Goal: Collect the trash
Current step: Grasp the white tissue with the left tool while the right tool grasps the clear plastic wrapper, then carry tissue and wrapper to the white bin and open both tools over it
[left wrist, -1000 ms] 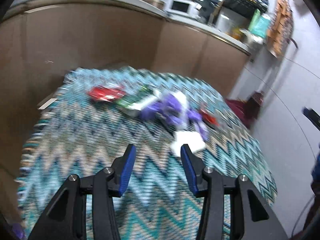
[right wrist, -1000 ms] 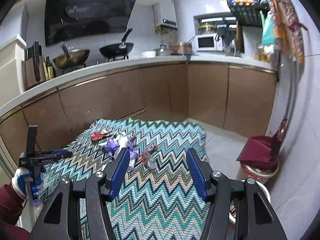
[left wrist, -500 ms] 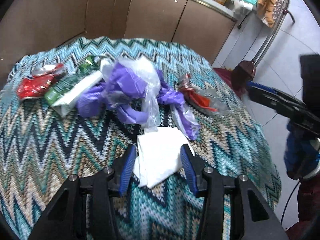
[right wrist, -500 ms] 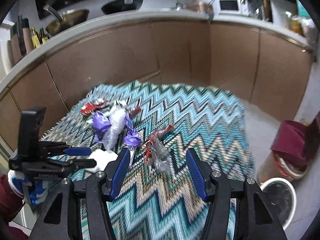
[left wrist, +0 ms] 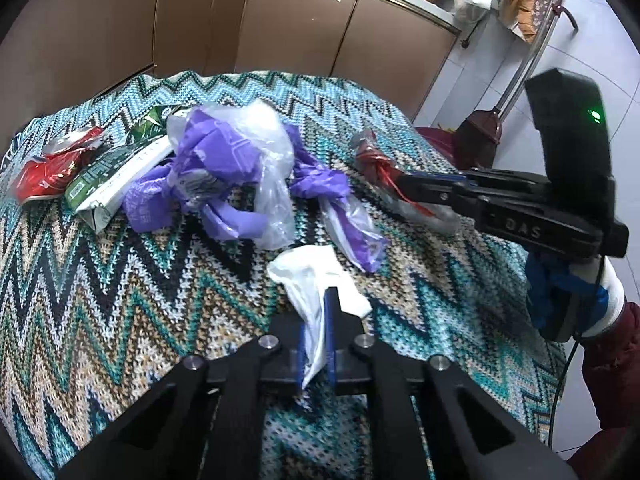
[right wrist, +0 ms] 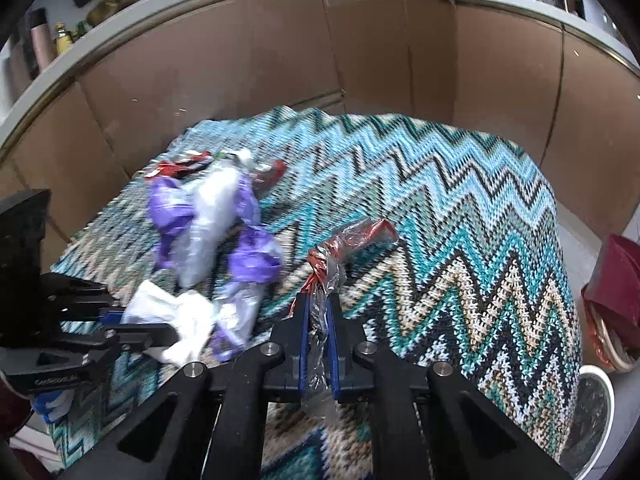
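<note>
Trash lies on a zigzag-patterned cloth [left wrist: 120, 300]. My left gripper [left wrist: 316, 312] is shut on a white crumpled tissue [left wrist: 316, 276], which also shows in the right wrist view [right wrist: 168, 316]. My right gripper [right wrist: 318, 316] is shut on a clear and red plastic wrapper [right wrist: 348, 244] that also shows in the left wrist view [left wrist: 384, 176]. A purple and clear plastic bag heap [left wrist: 232, 168] lies just beyond the tissue. A green and white packet [left wrist: 108, 176] and a red foil wrapper [left wrist: 52, 168] lie at the far left.
Brown cabinet fronts [right wrist: 360, 48] curve around behind the cloth. A dark red dustpan [left wrist: 476, 140] stands on the tiled floor at the right. A white round bin [right wrist: 592, 420] sits low at the right in the right wrist view.
Both grippers moved down to the cloth and closed. The left one took hold of the white tissue, the right one took hold of the clear and red wrapper.
</note>
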`<action>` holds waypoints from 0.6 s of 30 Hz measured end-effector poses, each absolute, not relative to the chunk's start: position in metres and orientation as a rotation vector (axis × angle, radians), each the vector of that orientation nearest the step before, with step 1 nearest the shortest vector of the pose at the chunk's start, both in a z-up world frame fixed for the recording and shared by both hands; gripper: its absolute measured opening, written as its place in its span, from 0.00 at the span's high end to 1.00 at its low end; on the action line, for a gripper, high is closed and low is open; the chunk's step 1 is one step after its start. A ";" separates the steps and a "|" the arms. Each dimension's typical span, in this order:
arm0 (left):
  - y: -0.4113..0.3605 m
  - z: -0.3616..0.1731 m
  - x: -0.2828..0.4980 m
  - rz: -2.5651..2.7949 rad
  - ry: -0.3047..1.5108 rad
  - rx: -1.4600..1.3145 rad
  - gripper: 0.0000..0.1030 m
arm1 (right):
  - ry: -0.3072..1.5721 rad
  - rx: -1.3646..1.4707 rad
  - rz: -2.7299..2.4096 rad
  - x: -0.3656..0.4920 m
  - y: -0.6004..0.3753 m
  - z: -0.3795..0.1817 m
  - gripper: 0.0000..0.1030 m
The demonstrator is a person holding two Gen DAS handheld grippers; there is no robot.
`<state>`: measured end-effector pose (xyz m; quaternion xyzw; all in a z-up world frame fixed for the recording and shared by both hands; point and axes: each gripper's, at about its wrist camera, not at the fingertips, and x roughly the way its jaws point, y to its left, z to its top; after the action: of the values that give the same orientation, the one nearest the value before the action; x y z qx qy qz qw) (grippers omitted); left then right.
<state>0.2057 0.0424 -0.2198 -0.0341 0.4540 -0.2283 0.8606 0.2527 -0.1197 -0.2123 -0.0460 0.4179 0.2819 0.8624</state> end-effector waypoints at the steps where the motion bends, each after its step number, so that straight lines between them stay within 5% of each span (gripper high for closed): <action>1: 0.043 -0.217 0.202 -0.478 0.947 -0.072 0.94 | 0.863 -0.103 0.591 0.247 -0.121 -0.208 0.93; 18: -0.029 -0.140 0.176 -0.621 0.823 -0.016 0.94 | 0.685 0.031 0.382 0.166 -0.231 -0.149 0.93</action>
<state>0.1755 -0.0291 -0.1399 -0.0076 0.3935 -0.2969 0.8700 0.1664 -0.2314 -0.1488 0.0149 0.3338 0.1863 0.9239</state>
